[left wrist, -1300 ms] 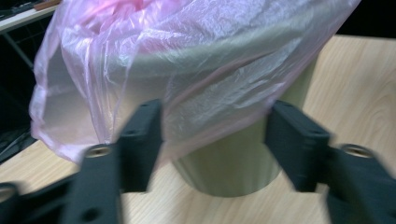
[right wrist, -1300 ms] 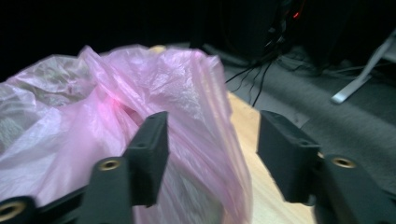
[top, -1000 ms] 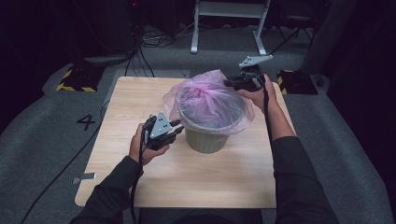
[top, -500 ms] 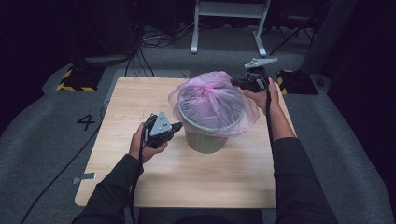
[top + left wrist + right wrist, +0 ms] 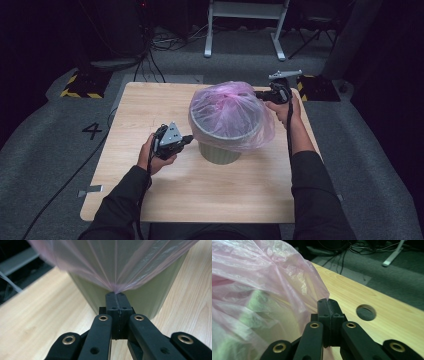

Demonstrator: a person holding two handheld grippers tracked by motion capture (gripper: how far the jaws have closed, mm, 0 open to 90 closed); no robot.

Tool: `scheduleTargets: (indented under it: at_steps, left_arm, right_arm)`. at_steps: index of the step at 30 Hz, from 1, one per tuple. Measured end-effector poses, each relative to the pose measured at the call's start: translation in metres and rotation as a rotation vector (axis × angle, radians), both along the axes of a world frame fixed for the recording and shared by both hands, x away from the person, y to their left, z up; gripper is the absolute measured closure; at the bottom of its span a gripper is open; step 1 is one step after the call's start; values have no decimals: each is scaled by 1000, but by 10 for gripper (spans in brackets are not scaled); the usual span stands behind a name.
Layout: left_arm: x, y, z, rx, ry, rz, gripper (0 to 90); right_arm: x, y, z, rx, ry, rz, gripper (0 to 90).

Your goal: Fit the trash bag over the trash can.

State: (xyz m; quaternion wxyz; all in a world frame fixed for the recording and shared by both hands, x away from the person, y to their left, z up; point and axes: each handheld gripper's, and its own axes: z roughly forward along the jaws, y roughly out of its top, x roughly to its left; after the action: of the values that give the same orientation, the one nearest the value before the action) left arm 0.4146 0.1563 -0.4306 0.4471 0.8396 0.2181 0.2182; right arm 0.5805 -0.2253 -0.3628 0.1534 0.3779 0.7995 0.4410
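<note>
**Inspector A:** Pink plastic bag (image 5: 231, 114): we record it draped over the mouth of the grey-green bin (image 5: 220, 152), its skirt hanging down past the rim on every side that shows. The bin stands upright on the wooden table (image 5: 150, 100), between the two grippers.

**Inspector B:** Agreed. On the left gripper (image 5: 116, 293) we find the jaws fully together, pad against pad, with a pinch of bag film caught at their very tips. The film fans upward and outward from that pinch in taut creases. Directly beyond the tips stands the bin wall; bare tabletop runs to either side of the jaws.

**Inspector A:** And the right gripper (image 5: 327, 300): jaws likewise closed tight, an edge of the bag nipped at the tips. The bag bulges to the left of these jaws, the bin's green showing through it. To their right we note a round hole (image 5: 366, 312) in the tabletop, and beyond that the table edge and grey floor (image 5: 392, 277).

**Inspector B:** From the high view, the left gripper (image 5: 172, 141) sits just beside the bin's near-left flank; the right gripper (image 5: 270, 95) meets the bag on the far-right side.
</note>
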Motion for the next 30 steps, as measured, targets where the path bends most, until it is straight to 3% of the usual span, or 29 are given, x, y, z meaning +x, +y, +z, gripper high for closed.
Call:
scheduleTargets:
  at_steps: [3,6,8,9,10,11,12,14,16,18,20,21,24,27,28,30]
  left_arm:
    - [4,2,-12,59,30,-2,900]
    - [8,7,-22,75,85,-15,900]
    - [6,11,-23,50,85,-65,900]
    - [4,13,-20,35,78,-55,900]
    - [4,15,-17,18,70,-31,843]
    - [4,18,-12,5,76,-3,662]
    - [5,22,-8,-11,76,24,583]
    - [5,31,0,-65,71,49,486]
    - [6,38,7,-85,65,96,318]
    - [8,46,18,-123,44,122,225]
    - [12,53,33,-173,27,111,189]
    - [14,54,43,-180,-1,114,174]
    - [23,50,74,-234,-41,78,158]
    - [39,38,96,-288,-38,58,158]
    - [44,32,100,-286,-30,44,158]
    - [56,20,104,-254,-31,67,172]
  right_arm:
    - [3,-1,-12,15,23,-3,900]
    - [4,-1,-21,19,26,-4,900]
    - [1,-1,-23,36,-15,-7,900]
    - [0,-2,-21,53,-24,-4,900]
    - [-1,-4,-19,71,-38,-8,900]
    - [-3,-5,-16,74,-52,-19,900]
    - [-4,-7,-14,80,-63,-23,900]
    - [-6,-10,-9,65,-75,-22,899]
    - [-8,-13,-7,64,-83,-25,896]
    - [-9,-15,-4,65,-86,-26,888]
    - [-9,-15,-3,65,-91,-17,876]
    - [-10,-15,-2,59,-94,-16,870]
    - [-11,-12,3,48,-108,-6,858]
    - [-13,-8,8,49,-119,-2,854]
    - [-13,-7,9,48,-124,2,855]
    - [-14,-4,11,36,-130,13,854]
